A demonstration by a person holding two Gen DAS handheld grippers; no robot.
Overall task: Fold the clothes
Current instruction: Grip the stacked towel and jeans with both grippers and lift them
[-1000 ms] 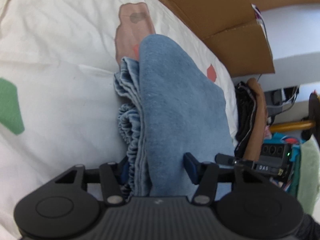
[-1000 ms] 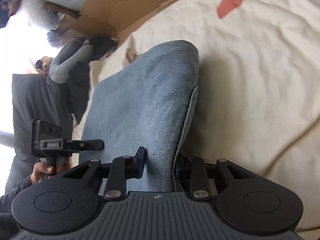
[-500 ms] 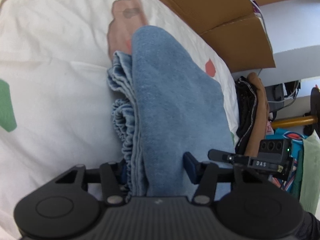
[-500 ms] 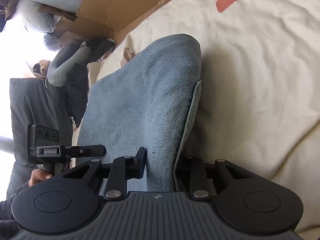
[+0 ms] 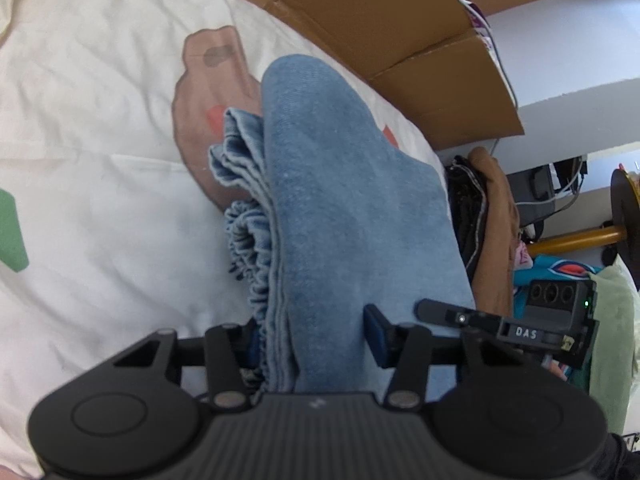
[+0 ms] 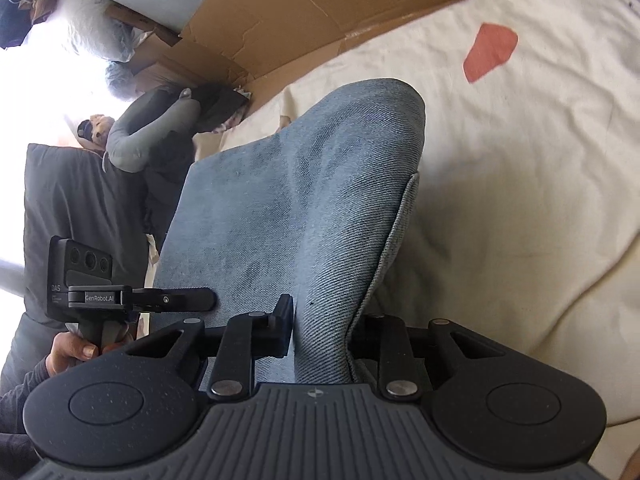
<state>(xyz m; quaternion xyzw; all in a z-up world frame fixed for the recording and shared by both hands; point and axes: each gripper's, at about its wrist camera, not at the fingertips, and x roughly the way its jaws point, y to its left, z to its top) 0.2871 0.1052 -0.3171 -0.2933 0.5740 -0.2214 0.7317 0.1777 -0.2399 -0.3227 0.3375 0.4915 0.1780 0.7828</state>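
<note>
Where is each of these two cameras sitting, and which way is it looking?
Left wrist: sits on the left gripper, looking down along its fingers at folded blue denim on a cream sheet.
Right wrist: sits on the right gripper, same downward look; a hand shows low left.
Shared: the denim, the sheet, cardboard, and each other's gripper.

Each camera sat just behind its own gripper, looking forward and downward along the fingers, very close to the folded blue jeans (image 5: 352, 216) (image 6: 304, 208) on the cream bedsheet (image 5: 92, 184) (image 6: 520, 184). The left view faced the jeans with cardboard (image 5: 384, 28) beyond them; the right view faced them from the opposite side. Both shared the jeans, sheet and cardboard (image 6: 320, 12).
</note>
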